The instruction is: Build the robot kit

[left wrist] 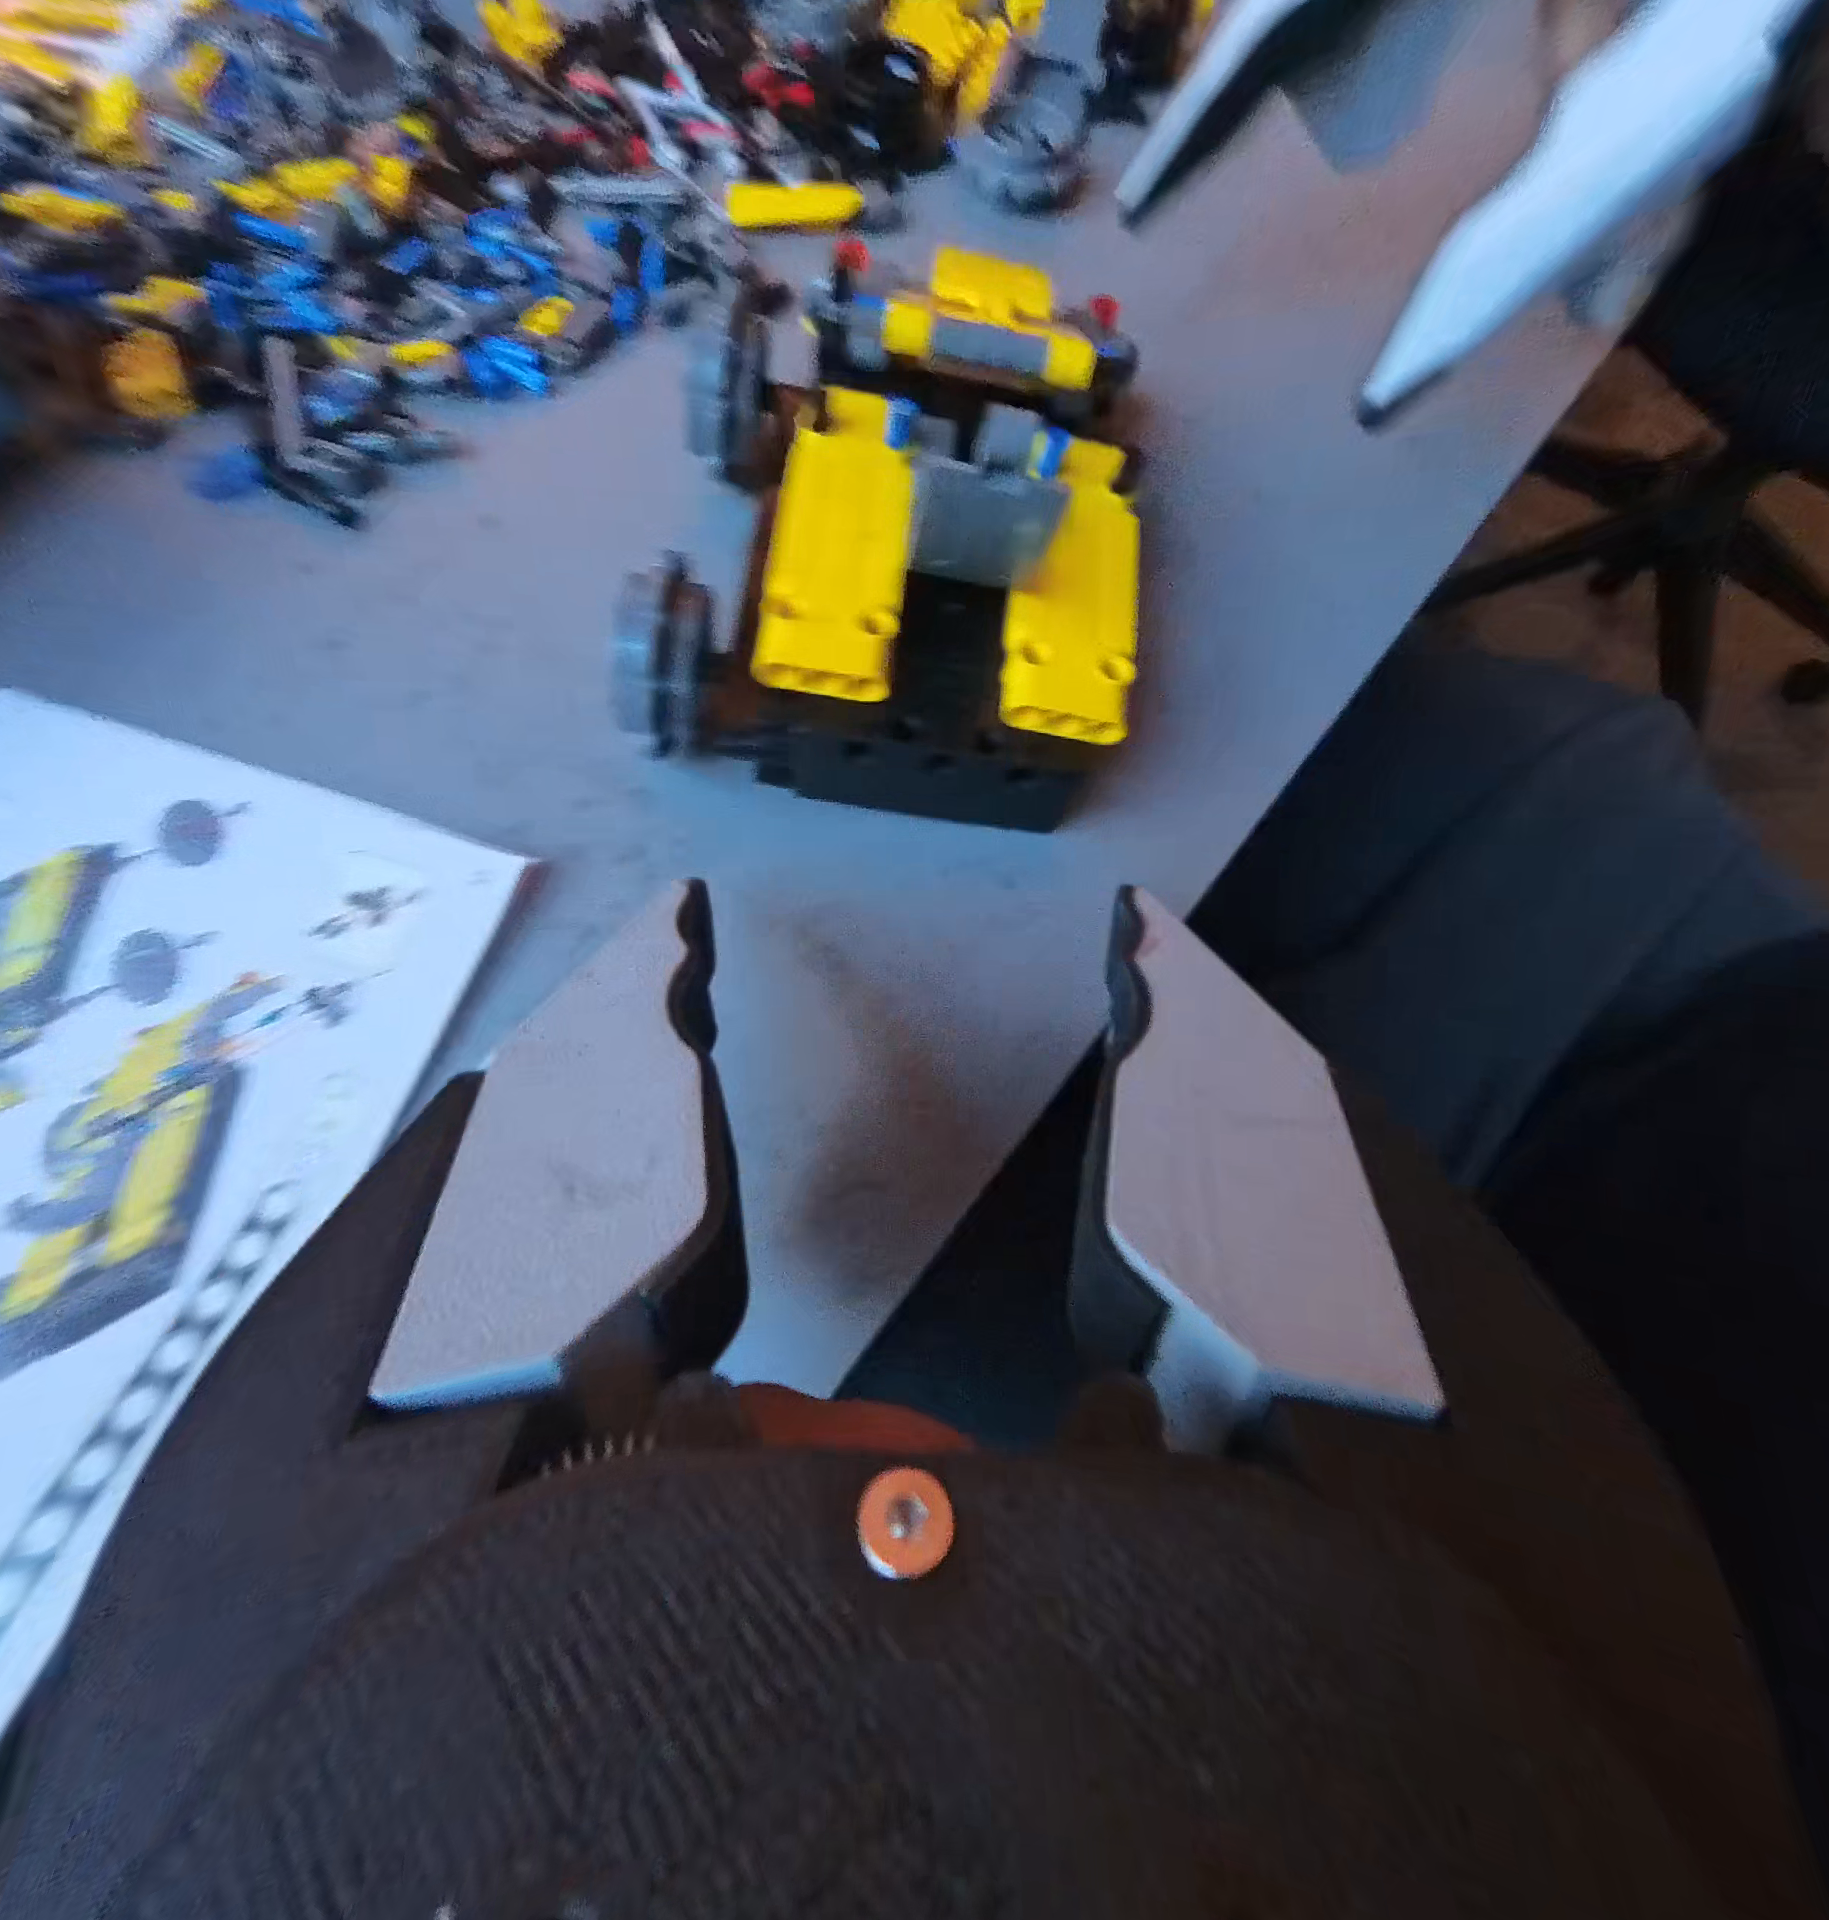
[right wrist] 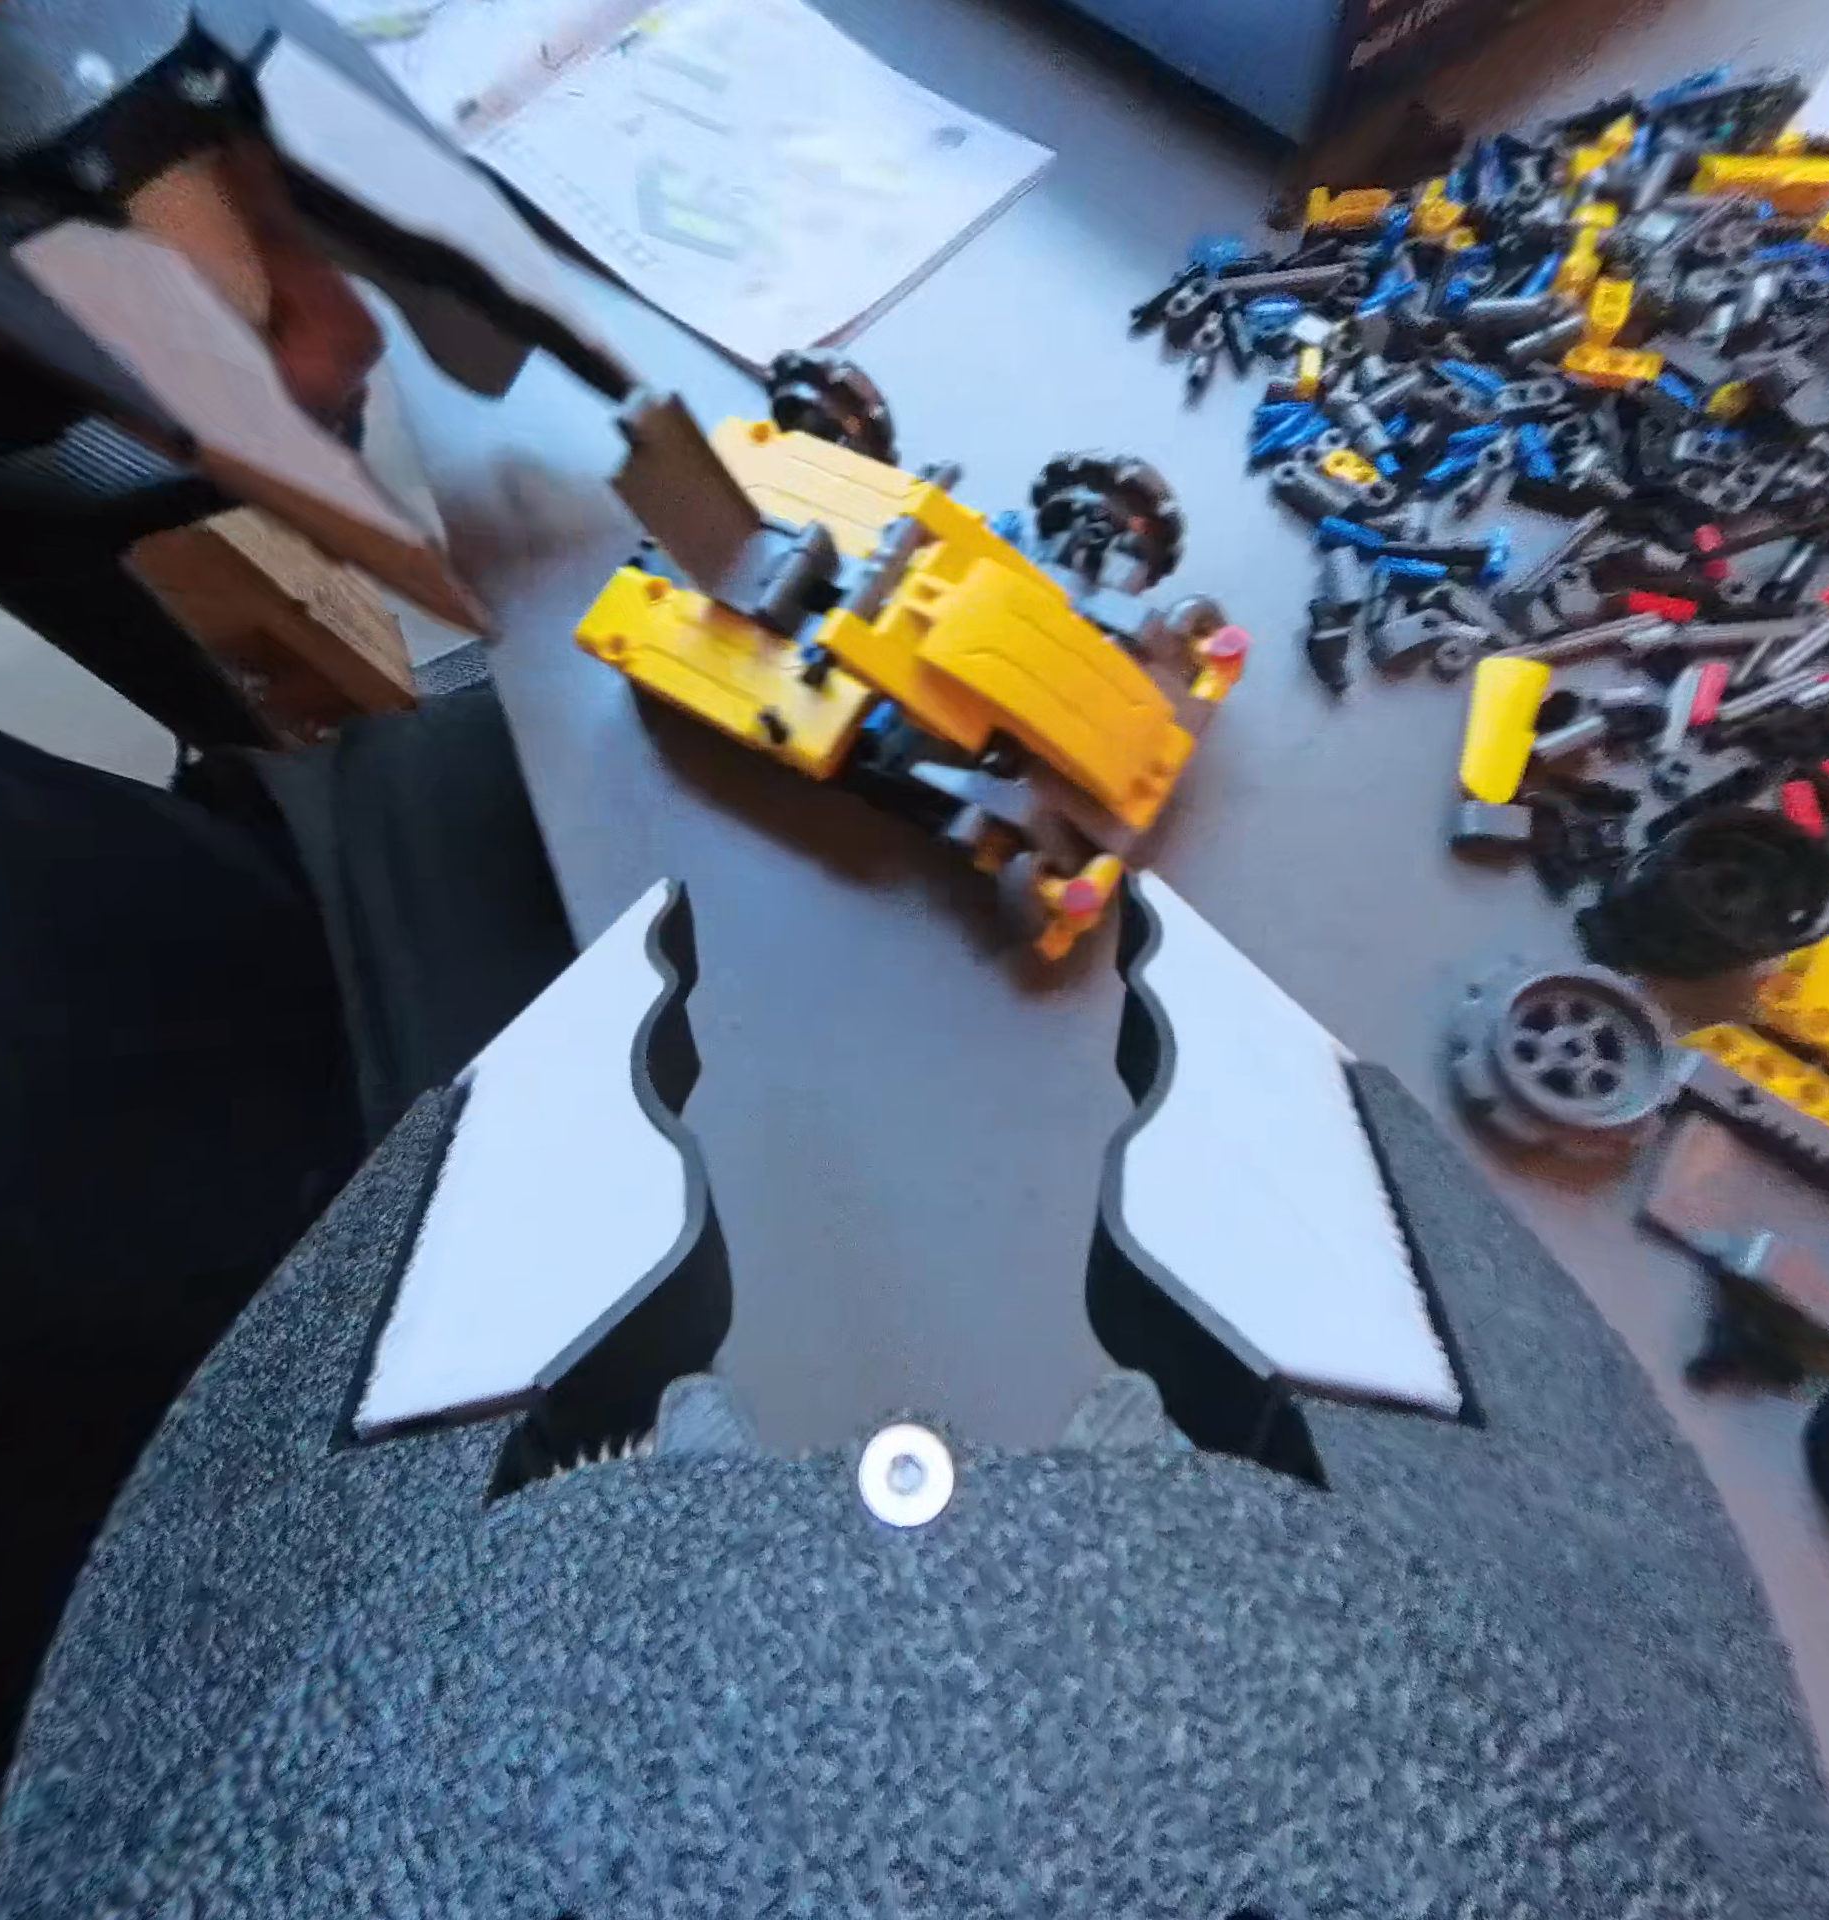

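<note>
Both pictures are a bit dim and smeared by motion blur. In the left wrist view the pile of toy bricks (left wrist: 297, 270) in the upper left is very fuzzy, and the booklet (left wrist: 162, 1039) at the left edge is soft too. A warm orange glow falls on the grey table (left wrist: 422, 603) near the middle, with a dark shadow between the fingers of the left hand-held gripper (left wrist: 910, 914). In the right wrist view the light is cooler and brighter. The yellow toy car (right wrist: 889, 665) looks fairly sharp there, but the upper left corner is streaked. Straight lines bend near the edges of both pictures.
</note>
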